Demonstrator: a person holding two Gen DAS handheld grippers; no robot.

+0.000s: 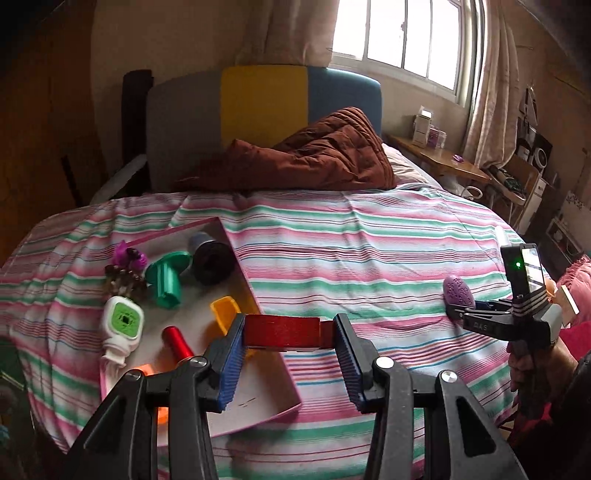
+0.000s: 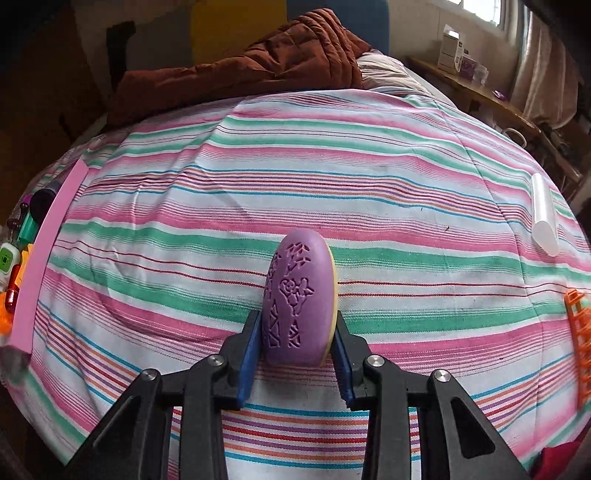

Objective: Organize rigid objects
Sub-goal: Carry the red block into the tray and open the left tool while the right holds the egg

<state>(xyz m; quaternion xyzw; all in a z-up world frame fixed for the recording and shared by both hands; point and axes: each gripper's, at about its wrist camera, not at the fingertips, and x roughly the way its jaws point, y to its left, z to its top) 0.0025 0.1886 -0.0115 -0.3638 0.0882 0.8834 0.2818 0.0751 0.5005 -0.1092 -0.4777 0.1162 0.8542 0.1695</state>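
- Red block [image 1: 282, 332] sat pinched between the blue pads of the left claw [image 1: 290, 345], held over the near right edge of a shallow pink-rimmed tray [image 1: 258, 417] on the bed.
- Purple oval case [image 2: 299, 302], embossed with a pattern, stood on edge, gripped at its lower end between the pads of the right claw [image 2: 295, 350]; whether it rested on the striped bedspread [image 2: 332, 184] or was held just above it could not be told.
- Inside the tray lay a yellow scoop [image 1: 225, 310], a red cylinder [image 1: 177, 341], a white and green tube [image 1: 122, 325], a green spool-shaped piece [image 1: 166, 280], a dark cylinder [image 1: 212, 258] and a purple trinket [image 1: 127, 258].
- Seen from the left wrist view, the right claw [image 1: 458, 314] was at the right side of the bed, well apart from the tray, with the purple case [image 1: 460, 291] in its grip.
- An orange lattice piece [image 2: 580, 332] lay at the bedspread's right edge, and a clear tube [image 2: 545, 221] lay farther back.
- A rumpled brown quilt [image 1: 310, 155] lay at the head of the bed, before a grey, yellow and blue headboard [image 1: 264, 103].
- A window [image 1: 406, 33] with curtains was beyond.
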